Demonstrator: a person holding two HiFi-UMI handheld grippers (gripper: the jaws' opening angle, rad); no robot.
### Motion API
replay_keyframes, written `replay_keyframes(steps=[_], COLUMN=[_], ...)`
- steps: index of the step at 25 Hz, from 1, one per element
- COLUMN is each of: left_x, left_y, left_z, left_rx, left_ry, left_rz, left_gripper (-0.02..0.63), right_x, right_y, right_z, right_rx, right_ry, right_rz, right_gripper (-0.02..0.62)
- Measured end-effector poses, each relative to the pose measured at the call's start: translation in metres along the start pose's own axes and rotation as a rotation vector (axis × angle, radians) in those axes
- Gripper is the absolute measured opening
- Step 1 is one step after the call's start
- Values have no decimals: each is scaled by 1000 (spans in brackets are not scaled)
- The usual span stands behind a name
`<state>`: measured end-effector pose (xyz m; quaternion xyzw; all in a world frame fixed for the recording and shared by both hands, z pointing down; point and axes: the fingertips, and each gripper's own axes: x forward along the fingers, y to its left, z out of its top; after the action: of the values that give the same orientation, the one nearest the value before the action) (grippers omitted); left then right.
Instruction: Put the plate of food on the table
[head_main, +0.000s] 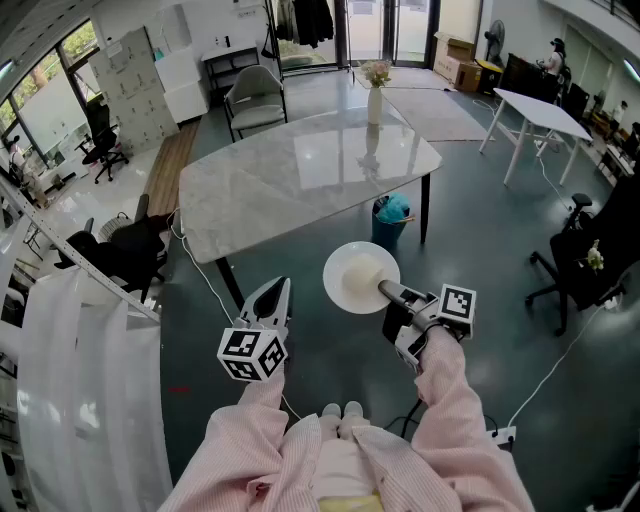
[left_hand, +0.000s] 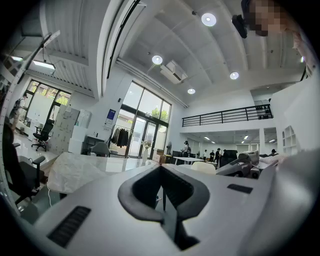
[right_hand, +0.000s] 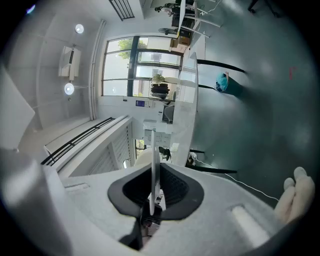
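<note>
Dark office flooring spreads under a pale marble table (head_main: 300, 190), which lies ahead of both grippers and a little to the left of the right gripper (head_main: 385, 290). That gripper is pinched on the rim of the plate (head_main: 358, 275), which juts forward from its jaws over the floor, short of the table's near edge. The coming move looks like a carry straight ahead from the right gripper. The left gripper (head_main: 279, 290), just left of the right one, has its jaws pressed together on nothing. The plate is round, white and held roughly flat. Its centre seems slightly raised, but I cannot tell whether any food is on it.
</note>
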<state>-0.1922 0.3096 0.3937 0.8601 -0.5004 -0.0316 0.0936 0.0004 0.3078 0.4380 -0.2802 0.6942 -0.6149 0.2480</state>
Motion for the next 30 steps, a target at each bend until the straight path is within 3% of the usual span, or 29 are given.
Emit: replay_keyframes(steps=[18, 30], left_x=[31, 87], left_y=[-20, 9], left_z=[-9, -19], left_rx=[-11, -21], left_ry=[-11, 6], left_rz=[25, 50], left_gripper=[-5, -5], right_x=[-9, 34], right_y=[-14, -33], right_z=[36, 82], right_rx=[19, 36], right_ry=[42, 69], right_rz=[4, 12], right_gripper=[28, 28])
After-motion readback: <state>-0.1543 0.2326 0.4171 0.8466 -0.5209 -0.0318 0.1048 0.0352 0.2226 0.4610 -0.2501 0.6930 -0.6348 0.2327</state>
